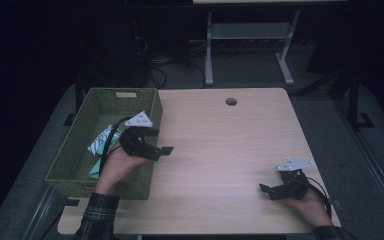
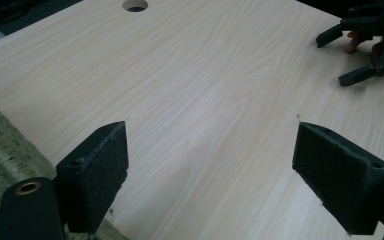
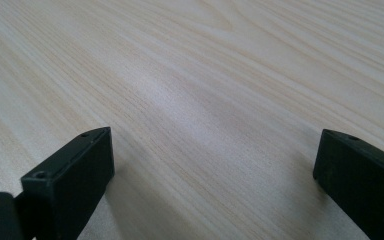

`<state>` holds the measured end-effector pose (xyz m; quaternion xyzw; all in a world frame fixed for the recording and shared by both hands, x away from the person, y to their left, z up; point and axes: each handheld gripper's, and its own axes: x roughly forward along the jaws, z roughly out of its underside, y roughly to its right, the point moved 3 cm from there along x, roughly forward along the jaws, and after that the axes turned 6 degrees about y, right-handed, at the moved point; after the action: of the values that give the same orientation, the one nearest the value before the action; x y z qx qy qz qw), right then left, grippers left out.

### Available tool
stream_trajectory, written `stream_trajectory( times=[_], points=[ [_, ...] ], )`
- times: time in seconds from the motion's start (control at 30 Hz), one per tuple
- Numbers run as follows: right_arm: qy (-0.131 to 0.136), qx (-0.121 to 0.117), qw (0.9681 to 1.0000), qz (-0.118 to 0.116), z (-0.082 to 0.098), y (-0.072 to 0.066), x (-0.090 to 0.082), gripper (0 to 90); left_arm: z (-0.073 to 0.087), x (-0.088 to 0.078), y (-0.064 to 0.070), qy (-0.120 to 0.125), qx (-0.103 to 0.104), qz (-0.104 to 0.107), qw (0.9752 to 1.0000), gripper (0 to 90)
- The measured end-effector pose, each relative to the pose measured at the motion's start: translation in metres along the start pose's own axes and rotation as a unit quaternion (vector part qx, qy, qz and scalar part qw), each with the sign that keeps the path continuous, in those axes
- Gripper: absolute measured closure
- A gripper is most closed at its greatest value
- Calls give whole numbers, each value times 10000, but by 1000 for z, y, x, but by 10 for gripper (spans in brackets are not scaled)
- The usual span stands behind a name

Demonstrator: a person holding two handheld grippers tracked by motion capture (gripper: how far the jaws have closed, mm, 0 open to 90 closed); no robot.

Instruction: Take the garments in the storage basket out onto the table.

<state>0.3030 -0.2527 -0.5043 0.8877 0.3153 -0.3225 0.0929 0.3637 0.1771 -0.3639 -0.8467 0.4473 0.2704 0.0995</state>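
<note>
Pale wood-grain laminate forms the table (image 1: 220, 150), with a round cable hole (image 1: 231, 101) near its far edge. No brand, label or writing is legible on anything in the frames.

Left gripper (image 1: 160, 141): held at the right rim of the basket (image 1: 75, 150), its jaws set wide apart over bare tabletop, clamping nothing. In the left gripper view the basket's woven wall (image 2: 0, 150) lies at the near left and the cable hole (image 2: 135, 5) at the far edge.

Right gripper (image 1: 266, 191): rests low at the near right corner of the table, jaws likewise spread with nothing between them; the right gripper view looks along them over bare wood grain. This gripper also appears at the far right of the left gripper view (image 2: 342, 57).

Basket: olive-green, woven, rectangular, with a handle slot in its far wall; it stands on the left edge of the table. Inside lies a white and teal packet (image 1: 100, 142), partly hidden by the left hand (image 1: 117, 167); its markings are too small to read.

Room: dark, with grey floor, cables and the white legs of another table (image 1: 250, 45) beyond the far edge.
</note>
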Motion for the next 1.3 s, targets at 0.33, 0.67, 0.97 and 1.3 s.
stream_trajectory(
  times=[0.33, 0.67, 0.97, 1.3],
  points=[
    [0, -2, 10000, -1, 0, 0, 0, 24, 6, -11, -11, 22, -23, -148, 9999, 146],
    [0, 0, 10000, -1, 0, 0, 0, 24, 16, -23, -25, 115, -211, -331, 9992, 148],
    [-1, -2, 10000, -1, 0, 0, 0, 24, 22, -34, -37, 200, -372, -489, 9979, 148],
    [-1, 2, 10000, -1, 0, 0, 0, 24, 32, -50, -55, 309, -525, -768, 9952, 164]
  ],
)
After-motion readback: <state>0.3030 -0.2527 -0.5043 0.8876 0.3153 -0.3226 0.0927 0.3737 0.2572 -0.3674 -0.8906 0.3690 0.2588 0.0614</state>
